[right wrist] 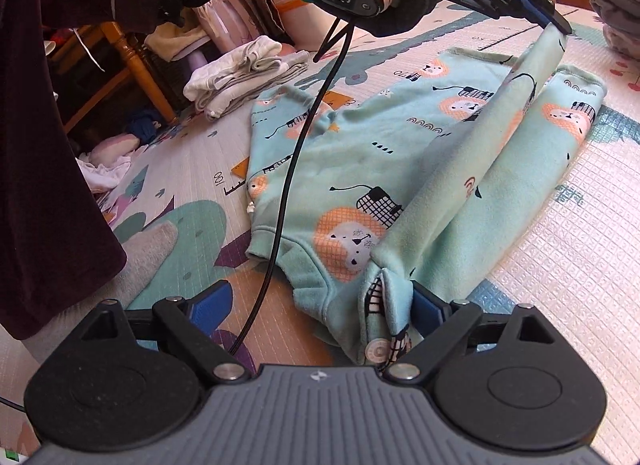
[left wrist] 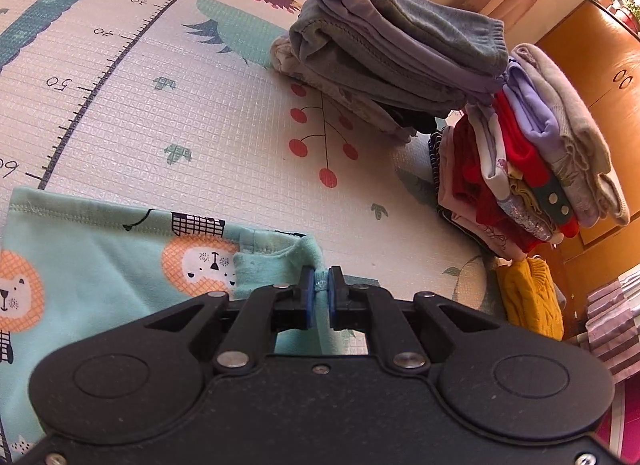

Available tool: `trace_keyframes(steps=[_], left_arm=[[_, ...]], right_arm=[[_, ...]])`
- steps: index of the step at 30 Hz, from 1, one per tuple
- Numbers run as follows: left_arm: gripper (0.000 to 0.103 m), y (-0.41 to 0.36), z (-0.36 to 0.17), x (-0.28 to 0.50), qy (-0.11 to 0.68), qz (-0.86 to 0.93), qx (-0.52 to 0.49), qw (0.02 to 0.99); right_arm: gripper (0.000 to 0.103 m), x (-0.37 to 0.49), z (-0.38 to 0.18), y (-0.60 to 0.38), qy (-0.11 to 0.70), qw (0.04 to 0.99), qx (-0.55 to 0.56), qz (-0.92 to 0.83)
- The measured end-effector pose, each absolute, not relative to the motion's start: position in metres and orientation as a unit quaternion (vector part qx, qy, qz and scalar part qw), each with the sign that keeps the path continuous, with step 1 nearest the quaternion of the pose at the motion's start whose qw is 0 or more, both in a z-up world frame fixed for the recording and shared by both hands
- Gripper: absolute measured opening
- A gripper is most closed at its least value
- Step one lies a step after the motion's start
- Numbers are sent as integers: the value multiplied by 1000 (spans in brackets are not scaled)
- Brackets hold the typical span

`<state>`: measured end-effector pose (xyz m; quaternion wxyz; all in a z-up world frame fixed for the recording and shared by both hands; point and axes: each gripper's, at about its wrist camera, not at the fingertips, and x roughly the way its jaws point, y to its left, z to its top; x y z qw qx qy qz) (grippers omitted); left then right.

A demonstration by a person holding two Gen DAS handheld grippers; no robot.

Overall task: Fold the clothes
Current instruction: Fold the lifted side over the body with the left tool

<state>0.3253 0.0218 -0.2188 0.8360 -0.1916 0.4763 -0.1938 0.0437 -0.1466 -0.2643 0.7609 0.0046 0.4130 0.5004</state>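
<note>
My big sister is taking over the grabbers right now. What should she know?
Left gripper: shut on a fold of the lion sweatshirt, lifted off the play mat.
Right gripper: open, with the sweatshirt's near corner lying against one of its fingers.
Done: two stacks of folded clothes sit on the mat.
Left: the sweatshirt is only partly folded; finish it and add it to a stack.

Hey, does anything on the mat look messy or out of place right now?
The nearer clothes stack leans sideways toward the cabinet, its layers sliding, with a yellow knit lying loose at its base. The lion-print garment is only half folded, one edge lifted by the left tool.
</note>
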Motion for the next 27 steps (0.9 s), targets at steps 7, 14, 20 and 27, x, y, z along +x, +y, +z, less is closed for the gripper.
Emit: trace_keyframes(steps=[7, 14, 20, 27], left_arm=[[7, -4, -231, 335, 484, -215, -136, 837], [9, 35, -206, 328, 452, -244, -126, 849], [9, 53, -243, 326, 496, -251, -143, 819], [9, 65, -260, 333, 511, -266, -213, 789]], right_arm=[[92, 49, -265, -151, 422, 758, 31, 496], [87, 46, -253, -178, 407, 786, 49, 463], [86, 44, -229, -172, 316, 830, -16, 459], [85, 45, -234, -147, 313, 817, -67, 480]])
